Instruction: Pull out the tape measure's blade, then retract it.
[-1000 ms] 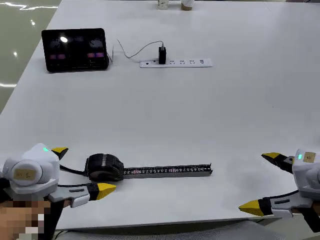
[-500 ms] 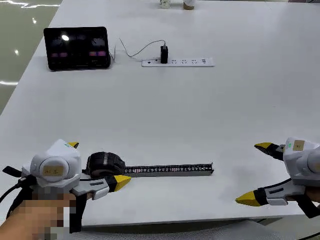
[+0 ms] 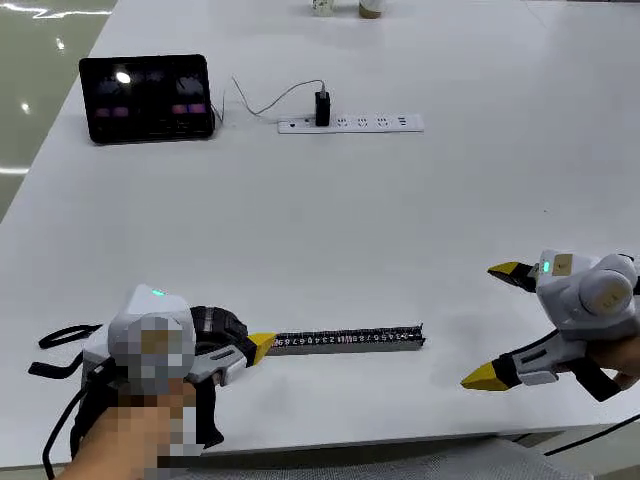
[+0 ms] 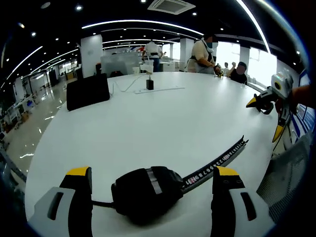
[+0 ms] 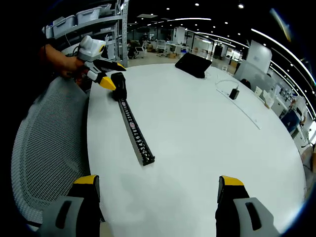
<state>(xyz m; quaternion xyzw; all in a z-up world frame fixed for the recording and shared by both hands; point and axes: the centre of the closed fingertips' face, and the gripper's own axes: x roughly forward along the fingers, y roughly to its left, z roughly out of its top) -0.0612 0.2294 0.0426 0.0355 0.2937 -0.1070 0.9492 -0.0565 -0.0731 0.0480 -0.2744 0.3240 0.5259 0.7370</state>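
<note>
Tape measure point(image 4: 145, 192) lies between the left gripper point(image 4: 152, 172) jaws, blade point(image 3: 345, 339) aimed at the right gripper point(image 3: 490, 324); all jaws spread, gripping nothing.

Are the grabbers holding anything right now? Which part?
Nothing is held yet. The left gripper has its open jaws either side of the tape measure case, with gaps showing. The right gripper is open, apart from the blade.

matt blk plastic tape measure point(image 4: 148, 190), smooth glossy wht table point(image 3: 400, 220)
</note>
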